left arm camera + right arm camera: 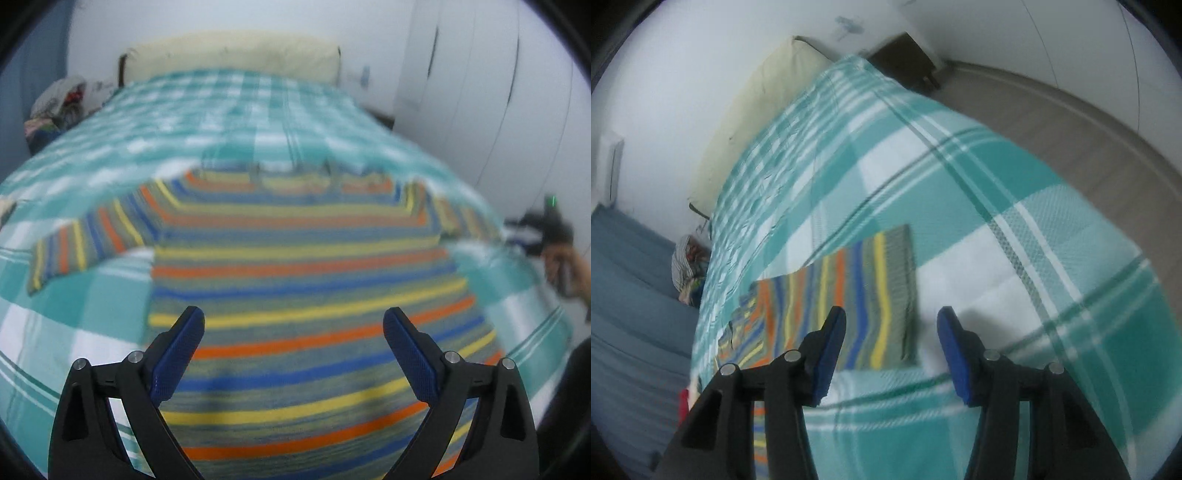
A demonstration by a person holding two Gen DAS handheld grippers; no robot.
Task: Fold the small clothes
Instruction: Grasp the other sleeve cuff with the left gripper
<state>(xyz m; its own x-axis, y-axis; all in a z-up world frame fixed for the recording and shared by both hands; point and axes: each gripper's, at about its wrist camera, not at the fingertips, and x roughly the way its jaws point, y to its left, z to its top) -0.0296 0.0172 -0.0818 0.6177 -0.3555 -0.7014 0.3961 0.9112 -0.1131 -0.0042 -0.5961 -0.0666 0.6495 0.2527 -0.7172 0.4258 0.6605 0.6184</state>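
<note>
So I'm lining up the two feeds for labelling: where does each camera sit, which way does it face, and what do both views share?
Left wrist: sits behind the left gripper, looking up the bed over the spread-out multicolour striped knit shirt toward the cream headboard cushion; its open blue-padded fingers show, and the right gripper in a hand at the far right.
Right wrist: sits behind the right gripper, looking across the teal-and-white checked bedspread at one shirt sleeve; open fingers show.
Shared: shirt, bedspread, cushion.

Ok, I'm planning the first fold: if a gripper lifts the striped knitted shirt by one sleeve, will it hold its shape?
Probably not: the striped knitted shirt lies limp on the checked teal bedspread, so it should droop. It looks light and may drag.
</note>
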